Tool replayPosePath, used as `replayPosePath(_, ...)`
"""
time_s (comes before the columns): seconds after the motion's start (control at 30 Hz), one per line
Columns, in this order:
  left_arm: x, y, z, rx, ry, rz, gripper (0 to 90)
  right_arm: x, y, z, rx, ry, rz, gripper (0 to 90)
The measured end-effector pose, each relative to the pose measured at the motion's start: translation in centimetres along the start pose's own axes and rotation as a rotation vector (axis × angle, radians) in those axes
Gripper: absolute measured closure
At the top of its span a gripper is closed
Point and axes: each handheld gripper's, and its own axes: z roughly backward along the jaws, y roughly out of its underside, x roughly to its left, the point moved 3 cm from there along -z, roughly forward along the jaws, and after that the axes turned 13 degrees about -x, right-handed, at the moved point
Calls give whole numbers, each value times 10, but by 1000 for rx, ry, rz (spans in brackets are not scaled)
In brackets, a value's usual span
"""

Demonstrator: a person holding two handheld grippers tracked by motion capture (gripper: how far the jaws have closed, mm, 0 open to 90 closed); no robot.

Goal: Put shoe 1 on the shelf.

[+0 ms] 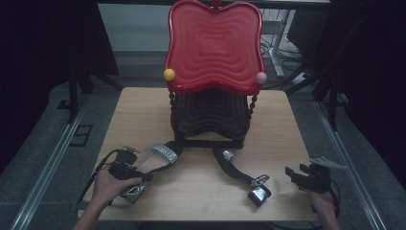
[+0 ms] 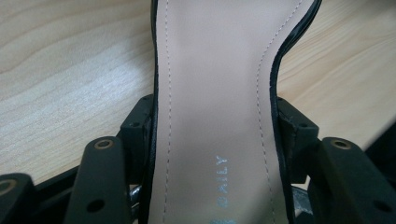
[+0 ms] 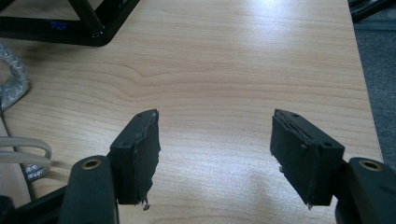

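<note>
At table's near-left corner: left tool [image 1: 125, 168] pinched the left sandal [image 2: 212, 93] across its insole, jaws on both edges.
Right tool [image 3: 215, 154]: spread, hovering over bare table [image 3: 233, 60].
Right sandal [image 1: 242, 175]: lay mid-table, near the rack [image 1: 210, 120].
Technique: probably lift level, keeping the grip firm to prevent swinging.

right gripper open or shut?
Open. The right gripper has its fingers spread wide with bare table between them, nothing held.
</note>
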Motion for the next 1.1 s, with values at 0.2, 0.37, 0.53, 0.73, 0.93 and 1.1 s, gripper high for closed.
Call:
replayPosePath(0.2, 11, -6, 30, -97, 76, 73, 426, 0, 0, 0, -3, 2, -2, 330)
replayPosePath(0.37, 24, -15, 52, -184, 118, 138, 426, -1, 0, 0, 1, 2, -4, 330)
replayPosePath(0.53, 33, -33, 68, -245, 136, 168, 426, 0, 0, -1, 4, 1, 1, 330)
replayPosePath(0.73, 47, -70, 84, -305, 159, 197, 426, -1, 1, -1, 5, 4, 1, 330)
replayPosePath(0.93, 51, -102, 94, -335, 169, 197, 426, -1, 2, -2, 12, 5, 6, 330)
replayPosePath(1.1, 54, -135, 102, -393, 204, 221, 426, -2, 2, -2, 15, 8, 3, 330)
